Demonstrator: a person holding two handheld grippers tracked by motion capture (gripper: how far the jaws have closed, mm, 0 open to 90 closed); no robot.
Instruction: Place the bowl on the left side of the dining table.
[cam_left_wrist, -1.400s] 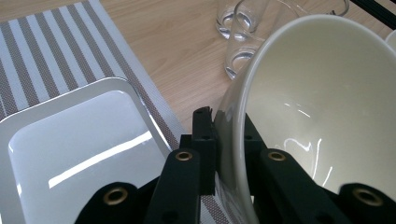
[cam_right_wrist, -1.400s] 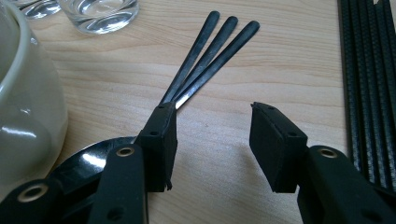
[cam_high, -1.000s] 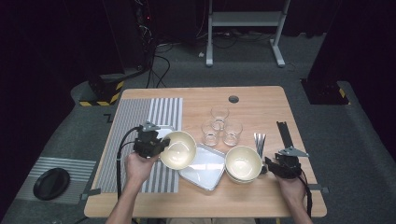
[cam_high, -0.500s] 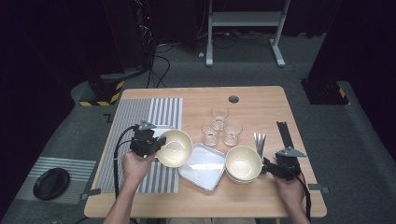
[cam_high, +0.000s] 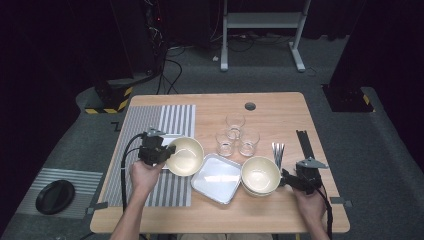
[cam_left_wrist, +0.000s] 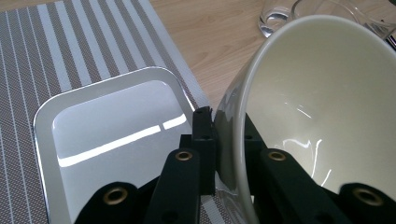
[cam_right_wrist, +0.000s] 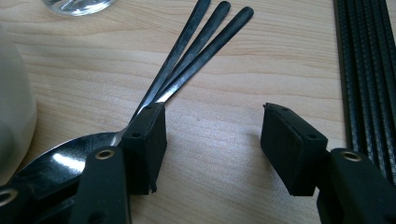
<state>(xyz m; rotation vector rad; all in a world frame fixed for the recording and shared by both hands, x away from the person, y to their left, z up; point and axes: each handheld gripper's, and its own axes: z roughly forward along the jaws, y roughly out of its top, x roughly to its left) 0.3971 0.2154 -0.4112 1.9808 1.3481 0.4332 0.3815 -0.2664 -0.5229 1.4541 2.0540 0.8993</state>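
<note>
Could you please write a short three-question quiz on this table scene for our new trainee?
1. True or false: the left gripper has its jaws clamped on the rim of a cream bowl.
2. How many clear glasses stand on the table: A two, B three, C five?
3. Fill in: the right gripper has its jaws ____, with nothing between them.

Key: 1 true, the rim sits pinched between the jaws in the left gripper view. 2 B, three, grouped behind the metal tray. 3 open; they have just been opening, beside the spoons on the wood.
</note>
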